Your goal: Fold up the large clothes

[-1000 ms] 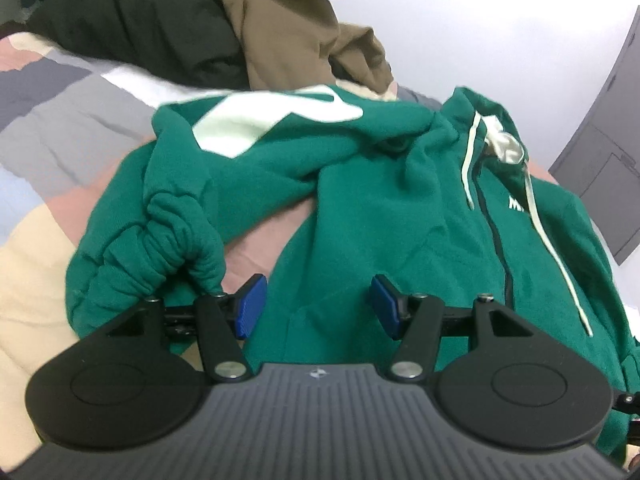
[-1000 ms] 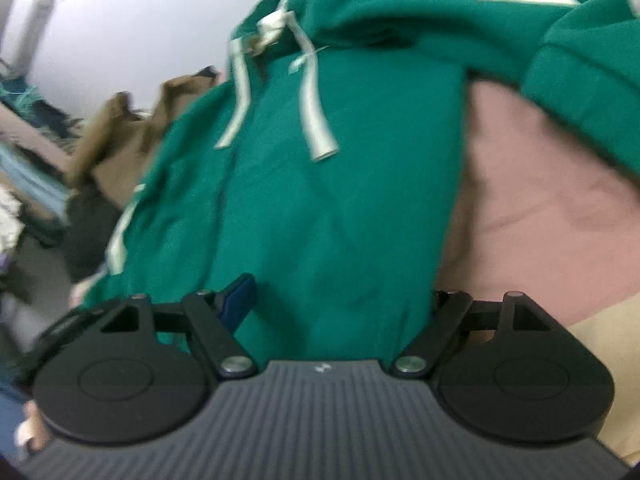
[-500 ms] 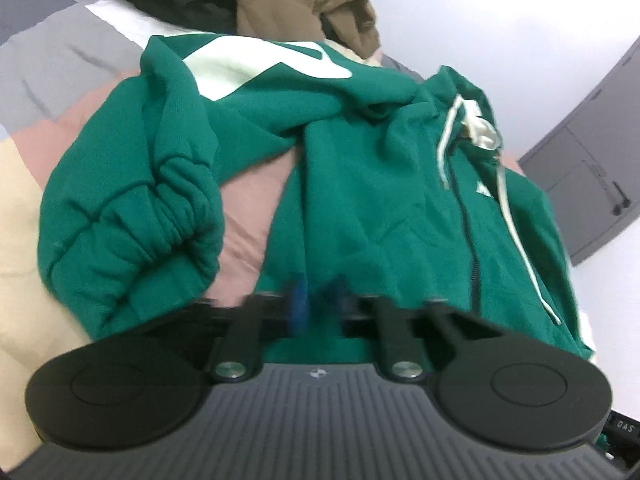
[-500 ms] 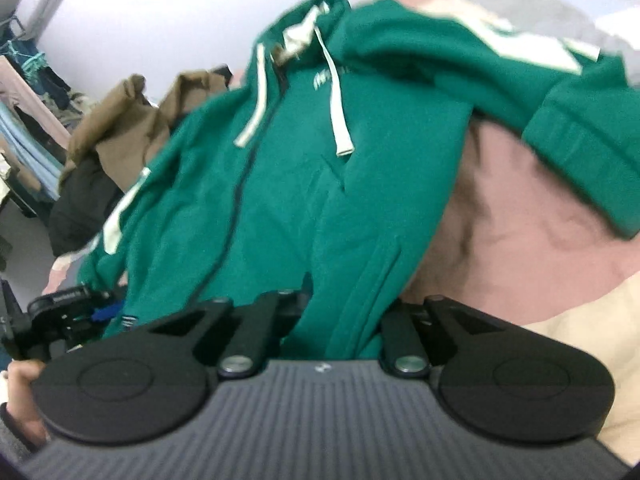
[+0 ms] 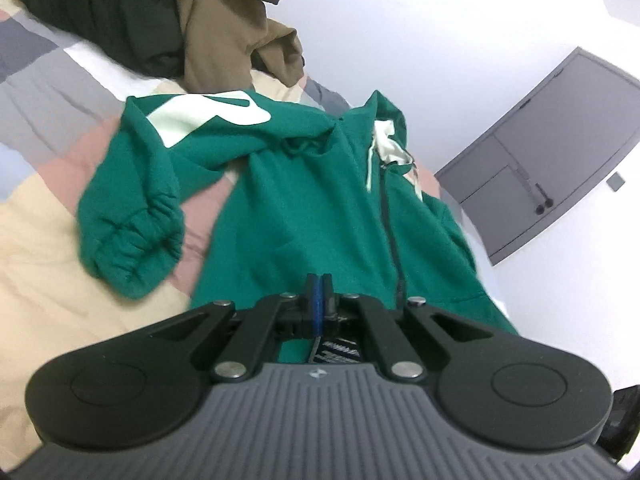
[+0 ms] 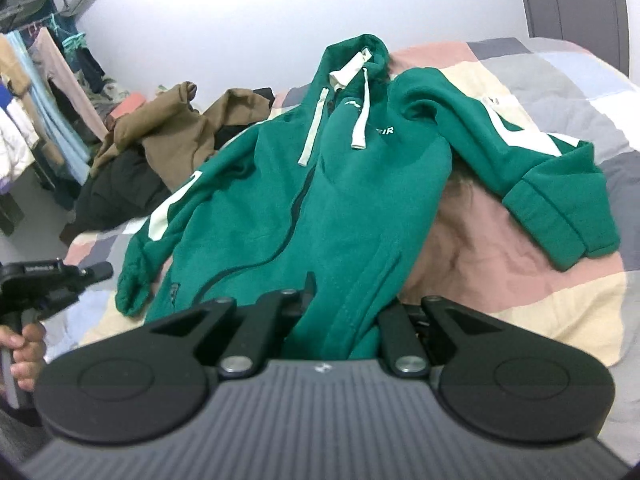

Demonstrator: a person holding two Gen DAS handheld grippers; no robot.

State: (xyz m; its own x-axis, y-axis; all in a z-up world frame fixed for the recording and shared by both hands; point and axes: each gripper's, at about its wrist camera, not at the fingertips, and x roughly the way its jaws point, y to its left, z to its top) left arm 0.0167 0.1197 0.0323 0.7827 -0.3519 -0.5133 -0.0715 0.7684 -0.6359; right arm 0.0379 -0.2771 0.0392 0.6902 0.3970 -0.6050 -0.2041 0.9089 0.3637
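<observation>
The black left gripper (image 5: 318,294), blue pads pressed together, pinches the bottom hem of a green zip-up fleece hoodie (image 5: 312,200) with white sleeve stripes, while the black right gripper (image 6: 340,312) is clamped on the hem's other corner. The hoodie lies front up on a bed covered by a pastel patchwork quilt (image 6: 500,240), one sleeve bunched to each side. Beyond it, a brown garment (image 6: 176,128) and a black one (image 6: 116,188) are heaped near a white wall (image 6: 240,28).
</observation>
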